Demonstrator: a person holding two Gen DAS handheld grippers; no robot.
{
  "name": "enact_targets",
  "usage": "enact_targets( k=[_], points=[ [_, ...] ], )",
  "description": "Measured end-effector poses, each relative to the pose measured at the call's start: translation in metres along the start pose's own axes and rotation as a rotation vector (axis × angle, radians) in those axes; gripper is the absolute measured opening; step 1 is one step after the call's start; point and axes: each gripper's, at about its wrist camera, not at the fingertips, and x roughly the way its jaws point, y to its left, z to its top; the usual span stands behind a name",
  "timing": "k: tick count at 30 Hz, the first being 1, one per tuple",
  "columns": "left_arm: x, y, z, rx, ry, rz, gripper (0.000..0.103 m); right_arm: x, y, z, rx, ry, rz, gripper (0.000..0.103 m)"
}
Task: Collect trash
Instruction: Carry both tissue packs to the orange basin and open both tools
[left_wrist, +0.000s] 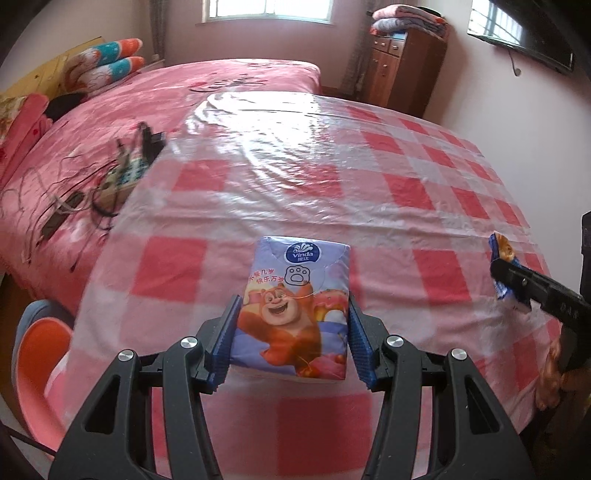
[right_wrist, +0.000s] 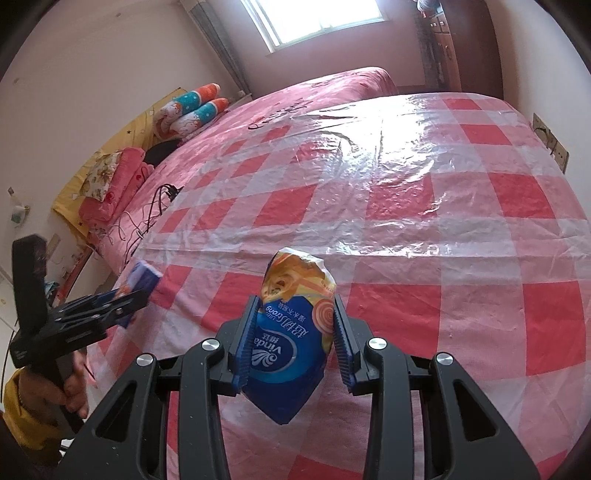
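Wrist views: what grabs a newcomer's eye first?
Each tool grips a Vinda tissue pack: the left tool holds a purple bear-print pack, the right tool a crumpled blue-and-orange pack. Under both spreads a red-and-white checked plastic tablecloth, with a pink bed behind it.

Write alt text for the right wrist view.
The right hand-held gripper is shut on a blue and orange Vinda tissue pack above a table with a red checked cloth. At left, the left hand-held gripper holds a purple pack; a pink bed lies behind.
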Motion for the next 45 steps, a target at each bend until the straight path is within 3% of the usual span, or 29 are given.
enact_targets(
  k=[8,20,32,45],
  points=[
    [-0.018,0.034,-0.014,-0.052,-0.012,0.058,0.055,-0.004,-0.005,-0.002,0.029,-0.026,-0.052,0.039],
    [-0.038,0.077,-0.037,-0.093,-0.049,0.113,0.055,-0.01,0.004,-0.002,0.014,-0.093,-0.2,0.039],
    [-0.048,0.116,-0.055,-0.163,-0.06,0.129,0.055,0.007,0.044,-0.002,-0.035,-0.048,-0.182,0.039],
    [-0.056,0.151,-0.072,-0.228,-0.066,0.133,0.055,0.031,0.107,-0.002,-0.09,0.029,-0.059,0.039]
  ],
)
